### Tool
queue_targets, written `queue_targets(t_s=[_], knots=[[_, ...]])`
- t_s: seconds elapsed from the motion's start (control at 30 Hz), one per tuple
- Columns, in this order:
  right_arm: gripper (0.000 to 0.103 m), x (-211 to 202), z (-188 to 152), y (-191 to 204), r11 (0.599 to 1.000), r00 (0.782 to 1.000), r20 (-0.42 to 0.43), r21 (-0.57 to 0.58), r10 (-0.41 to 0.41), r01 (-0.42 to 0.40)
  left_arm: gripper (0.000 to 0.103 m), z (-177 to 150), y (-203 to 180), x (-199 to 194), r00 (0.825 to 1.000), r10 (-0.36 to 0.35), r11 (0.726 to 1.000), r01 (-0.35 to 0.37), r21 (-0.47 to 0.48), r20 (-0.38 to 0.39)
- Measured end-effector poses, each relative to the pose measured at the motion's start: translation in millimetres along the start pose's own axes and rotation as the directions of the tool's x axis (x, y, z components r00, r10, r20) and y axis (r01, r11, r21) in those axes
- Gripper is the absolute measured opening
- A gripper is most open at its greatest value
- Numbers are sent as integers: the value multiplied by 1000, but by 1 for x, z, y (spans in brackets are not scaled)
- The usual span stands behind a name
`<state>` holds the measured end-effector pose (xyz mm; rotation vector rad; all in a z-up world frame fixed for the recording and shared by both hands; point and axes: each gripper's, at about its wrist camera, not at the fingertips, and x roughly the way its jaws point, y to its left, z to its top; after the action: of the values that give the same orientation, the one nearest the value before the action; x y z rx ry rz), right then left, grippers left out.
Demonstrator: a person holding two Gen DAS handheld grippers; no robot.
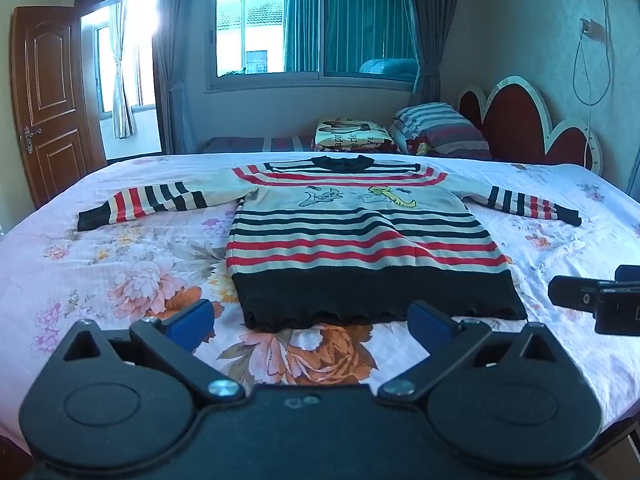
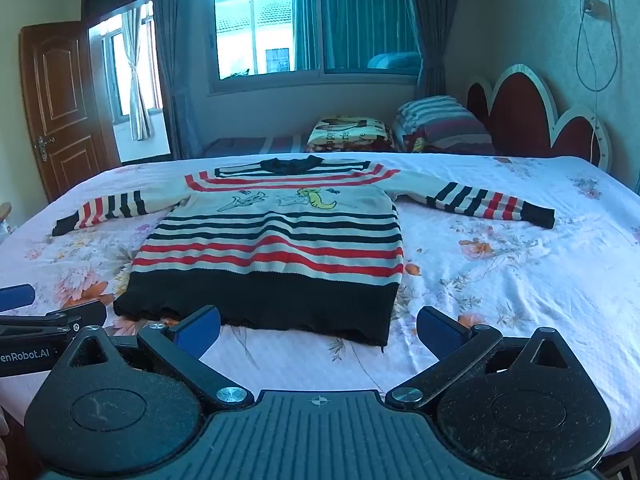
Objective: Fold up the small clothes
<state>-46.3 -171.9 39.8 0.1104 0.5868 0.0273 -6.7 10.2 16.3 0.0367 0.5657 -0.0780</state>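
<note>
A small striped sweater [image 1: 360,236] in cream, red and black lies flat, face up, on the bed, sleeves spread to both sides, black hem nearest me. It also shows in the right wrist view [image 2: 276,240]. My left gripper [image 1: 312,326] is open and empty, just before the hem. My right gripper [image 2: 320,328] is open and empty, before the hem's right part. The right gripper shows at the right edge of the left wrist view [image 1: 596,298]; the left gripper shows at the left edge of the right wrist view [image 2: 44,312].
The bed has a pink floral sheet [image 1: 120,272]. Pillows [image 1: 440,130] and a folded blanket [image 1: 352,134] lie at the far end by the red headboard [image 1: 520,120]. A window is behind and a wooden door [image 1: 48,96] at the left.
</note>
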Motion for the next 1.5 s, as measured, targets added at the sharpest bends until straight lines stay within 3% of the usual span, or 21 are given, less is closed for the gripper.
queue_targets(t_s=[1.5], knots=[[103, 2, 1, -1, 1000, 1000, 3, 5, 7, -7, 103, 2, -6, 2, 1000, 6, 1000, -6, 21, 5]])
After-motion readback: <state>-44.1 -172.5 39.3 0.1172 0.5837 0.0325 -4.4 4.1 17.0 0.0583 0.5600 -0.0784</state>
